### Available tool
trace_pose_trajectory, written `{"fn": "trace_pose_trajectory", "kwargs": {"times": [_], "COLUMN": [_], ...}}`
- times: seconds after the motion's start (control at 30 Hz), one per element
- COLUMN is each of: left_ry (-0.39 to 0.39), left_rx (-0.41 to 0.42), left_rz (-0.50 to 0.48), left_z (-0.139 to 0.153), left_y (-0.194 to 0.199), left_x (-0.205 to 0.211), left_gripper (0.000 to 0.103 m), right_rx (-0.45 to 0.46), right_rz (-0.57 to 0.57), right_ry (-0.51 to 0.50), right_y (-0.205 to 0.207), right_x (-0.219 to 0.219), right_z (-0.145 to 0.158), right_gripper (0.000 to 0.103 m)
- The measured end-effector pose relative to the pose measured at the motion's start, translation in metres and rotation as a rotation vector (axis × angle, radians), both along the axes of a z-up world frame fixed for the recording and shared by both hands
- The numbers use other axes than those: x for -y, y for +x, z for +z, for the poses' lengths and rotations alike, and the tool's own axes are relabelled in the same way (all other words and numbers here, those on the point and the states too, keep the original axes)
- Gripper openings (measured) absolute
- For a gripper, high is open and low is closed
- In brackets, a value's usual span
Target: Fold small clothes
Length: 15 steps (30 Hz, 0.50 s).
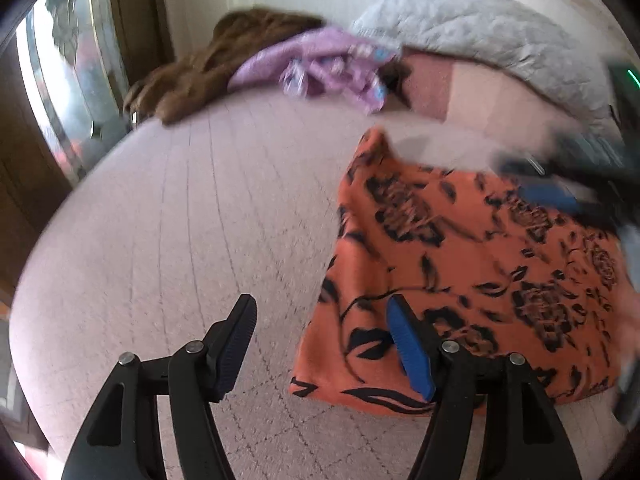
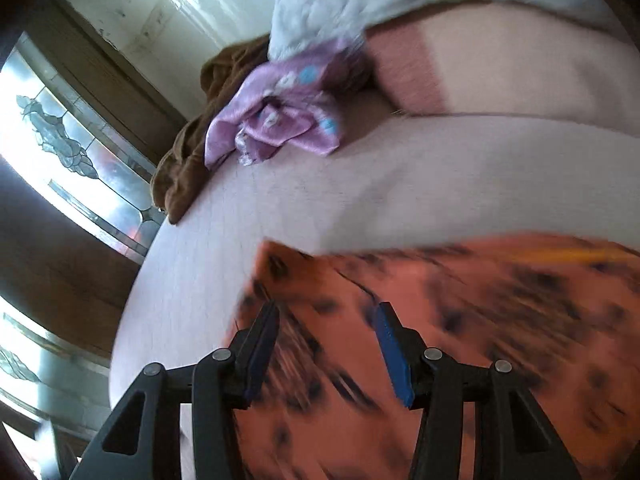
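Pale pink quilted bedspread point(image 1: 168, 220) fills both views, with a stained-glass window point(image 2: 60, 136) at the left edge. At the right of the left wrist view lies the orange cloth with black flower print point(image 1: 460, 272), spread fairly flat on the bed, one corner peaking toward the frame's middle. Over its lower left edge hovers the left gripper point(image 1: 320, 344), fingers set wide with nothing between them. The right gripper point(image 2: 326, 352) looks down on the same cloth in its own blurred view, fingers part-open and gripping nothing. Along the upper part of the frame wait a crumpled lilac satin garment point(image 1: 320, 64) and a brown one point(image 1: 192, 68), beside a grey quilted pillow point(image 1: 480, 32). The fold looks barely begun; next, likely, each gripper must pinch an edge.
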<state>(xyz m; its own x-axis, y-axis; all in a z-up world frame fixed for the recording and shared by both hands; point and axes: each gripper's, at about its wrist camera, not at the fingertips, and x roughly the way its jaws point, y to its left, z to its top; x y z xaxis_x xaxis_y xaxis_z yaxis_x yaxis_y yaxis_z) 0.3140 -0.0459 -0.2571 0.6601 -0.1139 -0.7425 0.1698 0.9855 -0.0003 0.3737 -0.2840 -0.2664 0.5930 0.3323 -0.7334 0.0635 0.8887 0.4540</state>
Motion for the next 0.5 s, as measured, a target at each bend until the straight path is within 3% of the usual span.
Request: {"fn": "trace_pose_trajectory", "kwargs": {"times": [0.13,0.2,0.3,0.33,0.43,0.5], "left_ry": [0.006,0.03,0.188,0.201,0.19,0.15], "left_rx": [0.062,0.025,-0.079,-0.096,-0.089,-0.068], "left_rz": [-0.02,-0.036,-0.05,-0.049,-0.025,-0.033], "left_z": [0.012,0.007,-0.024,-0.033,-0.031,-0.023], "left_y": [-0.012,-0.008,0.002,0.005,0.006,0.004], "left_x": [0.006,0.014,0.033,0.036,0.037,0.035], "left_gripper": [0.077,0.077,0.077,0.078,0.079,0.079], "right_rx": [-0.003,-0.041,-0.097,-0.118,-0.207,-0.154], "right_rz": [-0.089,-0.15,-0.257,-0.297,-0.377,-0.384], "right_ry": [-0.061,-0.088,-0.117,-0.115,-0.088,-0.043], "right_y": [-0.088,-0.131,-0.189,-0.205,-0.236,-0.247], "right_x": [0.054,0.084,0.128,0.141,0.174,0.18], "right_z": [0.019,0.019,0.009,0.003,-0.028,-0.031], "right_gripper": [0.054,0.054,0.054,0.054,0.05,0.05]}}
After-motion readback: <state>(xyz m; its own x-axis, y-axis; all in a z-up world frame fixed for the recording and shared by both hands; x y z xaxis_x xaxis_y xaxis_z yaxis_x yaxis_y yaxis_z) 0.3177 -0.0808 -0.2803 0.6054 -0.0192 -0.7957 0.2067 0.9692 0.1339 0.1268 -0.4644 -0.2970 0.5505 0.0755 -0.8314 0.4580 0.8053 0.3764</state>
